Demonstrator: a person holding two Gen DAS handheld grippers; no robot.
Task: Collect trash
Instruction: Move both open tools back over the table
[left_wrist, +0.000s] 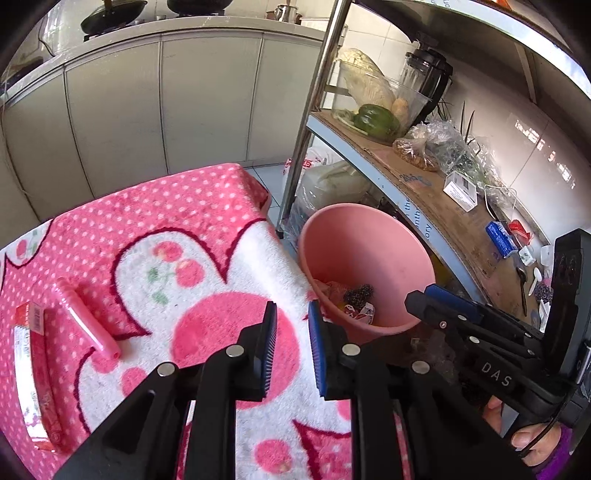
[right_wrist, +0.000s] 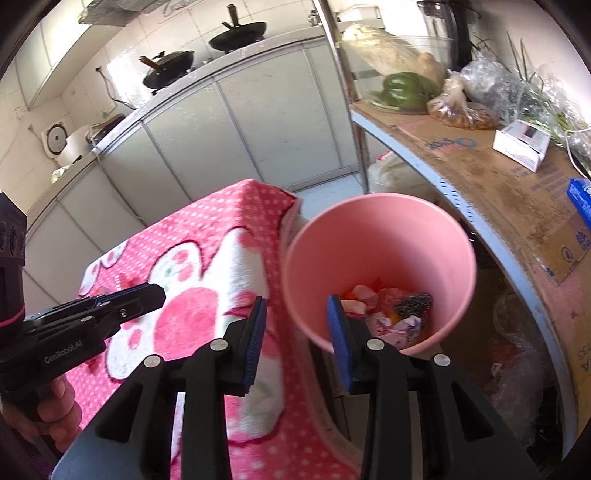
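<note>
A pink bin (left_wrist: 384, 240) stands beside the table's right edge; it also shows in the right wrist view (right_wrist: 406, 229). Crumpled wrappers and a dark scrubber (right_wrist: 413, 302) lie in its bottom. On the pink flowered cloth (left_wrist: 207, 236) lie a pink tube (left_wrist: 88, 317) and a red-and-white wrapper (left_wrist: 31, 373) at the left. My left gripper (left_wrist: 291, 314) is open and empty over the cloth's right edge. My right gripper (right_wrist: 297, 308) is open and empty, hovering at the bin's near rim. Each gripper shows in the other's view: the right one (left_wrist: 436, 299), the left one (right_wrist: 147, 291).
A metal shelf rack (left_wrist: 424, 177) lined with cardboard stands at the right, holding a green pepper (left_wrist: 375, 120), bags and small boxes. Grey kitchen cabinets (left_wrist: 166, 103) run behind the table. Bags sit under the shelf behind the bin.
</note>
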